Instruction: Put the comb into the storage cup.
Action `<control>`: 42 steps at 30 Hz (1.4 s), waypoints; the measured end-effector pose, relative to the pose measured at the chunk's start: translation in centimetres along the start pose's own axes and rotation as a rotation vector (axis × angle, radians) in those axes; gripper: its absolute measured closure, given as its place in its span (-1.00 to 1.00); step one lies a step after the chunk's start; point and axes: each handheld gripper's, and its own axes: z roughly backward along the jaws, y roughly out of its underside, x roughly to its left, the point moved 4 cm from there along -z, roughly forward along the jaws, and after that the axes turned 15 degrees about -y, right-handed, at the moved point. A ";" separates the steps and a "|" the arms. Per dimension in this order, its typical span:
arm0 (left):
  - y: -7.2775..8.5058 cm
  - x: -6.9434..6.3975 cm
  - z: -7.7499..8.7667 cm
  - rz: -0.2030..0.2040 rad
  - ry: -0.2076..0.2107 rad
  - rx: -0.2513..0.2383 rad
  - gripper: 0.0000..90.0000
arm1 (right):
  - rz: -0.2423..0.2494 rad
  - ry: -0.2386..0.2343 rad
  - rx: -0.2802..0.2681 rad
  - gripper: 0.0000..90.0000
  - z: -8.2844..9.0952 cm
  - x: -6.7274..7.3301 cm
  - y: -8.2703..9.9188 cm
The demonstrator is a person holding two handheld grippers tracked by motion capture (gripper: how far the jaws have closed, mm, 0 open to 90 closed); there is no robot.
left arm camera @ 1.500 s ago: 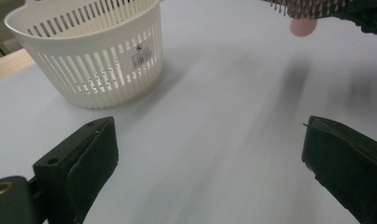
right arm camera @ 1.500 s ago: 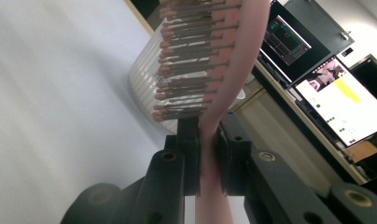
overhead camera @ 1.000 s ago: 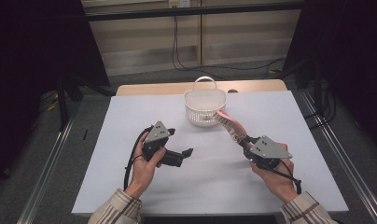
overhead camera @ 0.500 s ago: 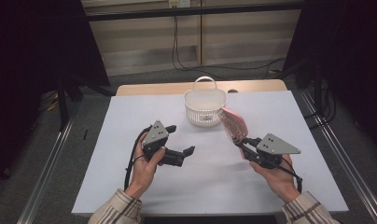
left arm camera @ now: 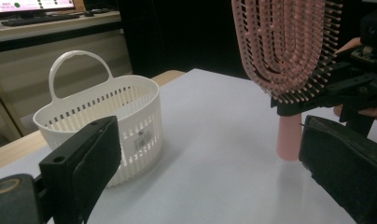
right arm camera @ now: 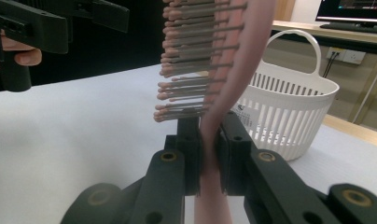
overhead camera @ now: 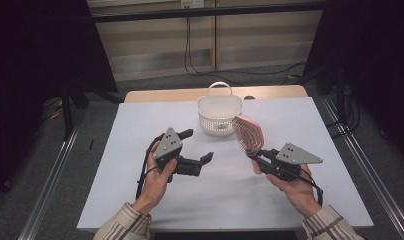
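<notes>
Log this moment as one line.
right hand-held gripper: shut on pink hairbrush, lifted | left hand-held gripper: open, empty | white basket: on table

Basket behind hairbrush, on table

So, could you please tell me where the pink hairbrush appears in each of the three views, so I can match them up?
High view: the pink hairbrush stands right of centre, beside the white basket, handle in the right claw.
Left gripper view: upper right, bristles facing the camera, handle hanging down.
Right gripper view: centre, seen edge-on, rising from between the jaws.
Shared landmark: the white basket, in all three.
</notes>
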 end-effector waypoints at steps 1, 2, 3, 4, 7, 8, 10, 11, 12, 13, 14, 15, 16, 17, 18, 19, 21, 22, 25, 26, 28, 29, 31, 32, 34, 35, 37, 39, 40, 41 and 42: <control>0.0 -0.1 -0.1 -0.003 0.002 0.003 -0.87 | 0.000 -0.003 -0.002 0.81 0.0 0.0 0.0; -0.1 -0.2 -0.1 -0.004 0.012 0.009 -0.85 | 0.000 -0.006 -0.004 0.81 0.0 0.0 0.0; -0.1 -0.3 -0.1 -0.004 0.026 0.015 -0.85 | -0.004 -0.015 -0.010 0.81 -0.1 0.1 0.0; -0.1 -0.4 -0.1 0.003 0.029 0.017 -0.85 | -0.007 -0.023 -0.017 0.81 -0.1 0.1 -0.1; -0.4 -1.0 0.0 0.009 0.080 0.009 -0.87 | -0.015 -0.041 -0.025 0.81 -0.1 0.2 -0.1; -0.4 -1.2 0.1 0.026 0.091 0.007 -0.89 | -0.017 -0.047 -0.028 0.81 -0.1 0.2 -0.1; -0.6 -1.4 0.1 0.052 0.125 0.000 -0.89 | -0.023 -0.058 -0.029 0.81 -0.2 0.2 -0.1; -0.7 -1.5 0.2 0.059 0.145 -0.005 -0.89 | -0.028 -0.067 -0.034 0.81 -0.2 0.2 -0.1; -0.7 -1.6 0.2 0.064 0.160 -0.012 -0.89 | -0.032 -0.071 -0.040 0.81 -0.2 0.2 -0.2; -0.8 -1.6 0.3 0.065 0.184 -0.025 -0.89 | -0.035 -0.077 -0.044 0.81 -0.2 0.2 -0.2; -0.8 -1.6 0.3 0.066 0.190 -0.029 -0.91 | -0.031 -0.086 -0.047 0.81 -0.3 0.3 -0.2; -0.9 -1.6 0.4 0.067 0.194 -0.035 -0.91 | -0.028 -0.087 -0.041 0.81 -0.3 0.3 -0.2; -0.9 -1.6 0.4 0.065 0.200 -0.041 -0.91 | -0.033 -0.090 -0.037 0.81 -0.3 0.3 -0.2; -1.0 -1.6 0.4 0.060 0.200 -0.039 -0.91 | -0.034 -0.094 -0.039 0.81 -0.4 0.4 -0.2; -1.0 -1.6 0.4 0.059 0.197 -0.041 -0.91 | -0.036 -0.102 -0.038 0.81 -0.5 0.4 -0.2; -1.0 -1.6 0.4 0.058 0.200 -0.046 -0.91 | -0.037 -0.106 -0.036 0.81 -0.6 0.5 -0.2; -1.2 -1.6 0.4 0.065 0.203 -0.051 -0.91 | -0.041 -0.119 -0.037 0.81 -0.8 0.6 -0.2; -1.3 -1.6 0.4 0.061 0.207 -0.053 -0.91 | -0.039 -0.124 -0.038 0.81 -0.9 0.7 -0.3; -1.5 -1.8 0.4 0.058 0.199 -0.064 -0.93 | -0.031 -0.134 -0.043 0.81 -0.9 0.8 -0.4; -1.6 -1.9 0.3 0.061 0.212 -0.067 -0.94 | -0.032 -0.137 -0.048 0.81 -0.9 0.8 -0.4; -1.8 -2.0 0.3 0.051 0.220 -0.075 -0.94 | -0.038 -0.144 -0.055 0.81 -0.8 0.8 -0.5; -1.9 -2.1 0.3 0.041 0.217 -0.074 -0.94 | -0.040 -0.147 -0.055 0.81 -0.8 0.8 -0.5; -2.1 -2.2 0.2 0.040 0.217 -0.076 -0.95 | -0.042 -0.159 -0.062 0.81 -0.8 0.8 -0.5; -2.2 -2.3 0.1 0.038 0.227 -0.079 -0.95 | -0.044 -0.163 -0.061 0.81 -0.9 0.8 -0.5; -2.4 -2.4 0.0 0.032 0.236 -0.083 -0.95 | -0.046 -0.175 -0.067 0.81 -0.9 0.9 -0.5; -2.5 -2.6 -0.2 0.039 0.239 -0.085 -0.95 | -0.048 -0.182 -0.068 0.81 -0.9 0.9 -0.5; -2.6 -2.8 -0.4 0.019 0.249 -0.088 -0.95 | -0.050 -0.194 -0.072 0.81 -1.0 1.0 -0.5; -2.7 -3.1 -0.6 0.017 0.260 -0.088 -0.95 | -0.048 -0.204 -0.076 0.81 -1.1 1.1 -0.5; -2.7 -3.2 -0.7 0.010 0.267 -0.085 -0.95 | -0.051 -0.213 -0.079 0.81 -1.1 1.1 -0.5; -2.7 -3.3 -0.8 0.009 0.266 -0.088 -0.94 | -0.049 -0.221 -0.077 0.81 -1.1 1.2 -0.5; -2.7 -3.4 -0.8 0.010 0.263 -0.084 -0.94 | -0.047 -0.228 -0.078 0.81 -1.2 1.2 -0.5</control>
